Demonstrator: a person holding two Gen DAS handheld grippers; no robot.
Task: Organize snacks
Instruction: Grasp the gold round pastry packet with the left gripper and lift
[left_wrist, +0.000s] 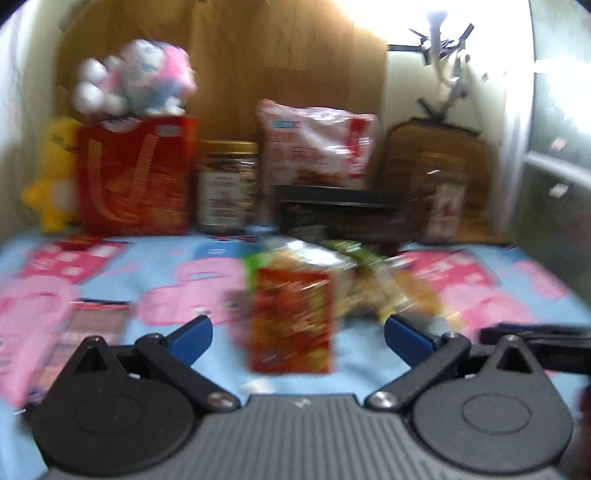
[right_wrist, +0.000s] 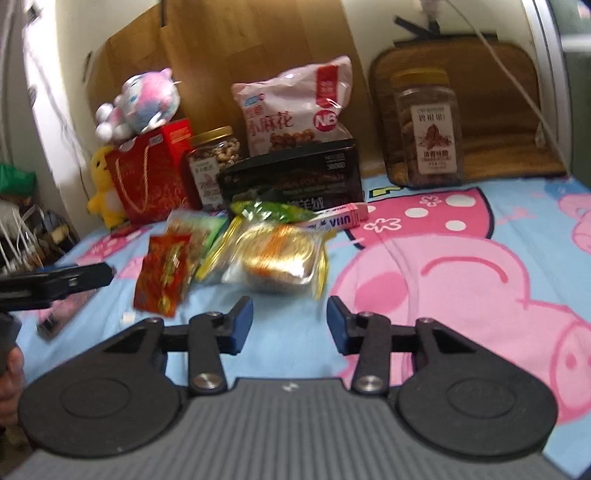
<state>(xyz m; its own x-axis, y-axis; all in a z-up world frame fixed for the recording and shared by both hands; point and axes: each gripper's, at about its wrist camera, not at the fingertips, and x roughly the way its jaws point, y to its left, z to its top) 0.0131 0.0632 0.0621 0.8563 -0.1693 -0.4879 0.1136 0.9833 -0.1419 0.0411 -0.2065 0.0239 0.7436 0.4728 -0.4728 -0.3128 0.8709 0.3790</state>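
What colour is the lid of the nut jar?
Gold lid, clearest in the right wrist view.

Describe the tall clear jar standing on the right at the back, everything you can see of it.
The cookie jar is a tall, squarish container of clear plastic with an amber-yellow lid, which is on. Brown round biscuits fill it behind a pale label printed with Chinese characters and a reddish picture. It stands upright at the back edge of the cartoon bedsheet, in front of a brown woven mat, apart from the other snacks. Nothing grips it.
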